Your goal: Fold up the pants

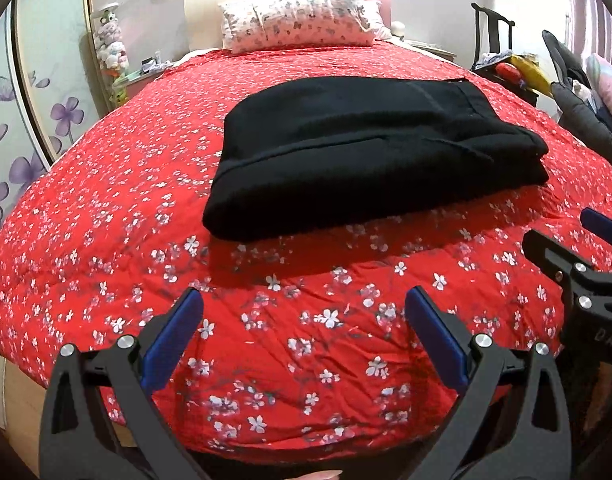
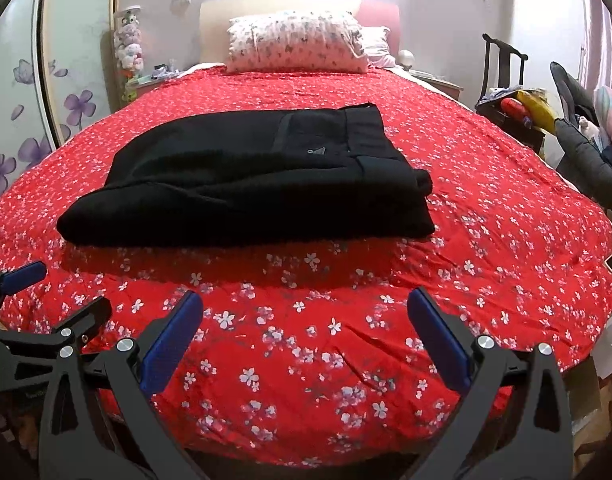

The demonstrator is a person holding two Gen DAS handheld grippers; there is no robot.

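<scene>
Black pants (image 1: 370, 152) lie folded in a flat stack in the middle of the red flowered bedspread (image 1: 106, 216); the waistband faces right. In the right wrist view the same pants (image 2: 258, 176) sit ahead and to the left. My left gripper (image 1: 304, 300) hovers open over the bedspread near the foot of the bed, well short of the pants, with nothing between its blue pads. My right gripper (image 2: 306, 302) is open too, likewise short of the pants and holding nothing. Each gripper shows at the edge of the other's view.
A flowered pillow (image 1: 298, 20) rests at the headboard. A dark chair (image 2: 502, 76) with toys and a grey padded garment (image 2: 586, 152) stand to the right of the bed. A wardrobe door (image 2: 34, 120) with purple flowers runs along the left.
</scene>
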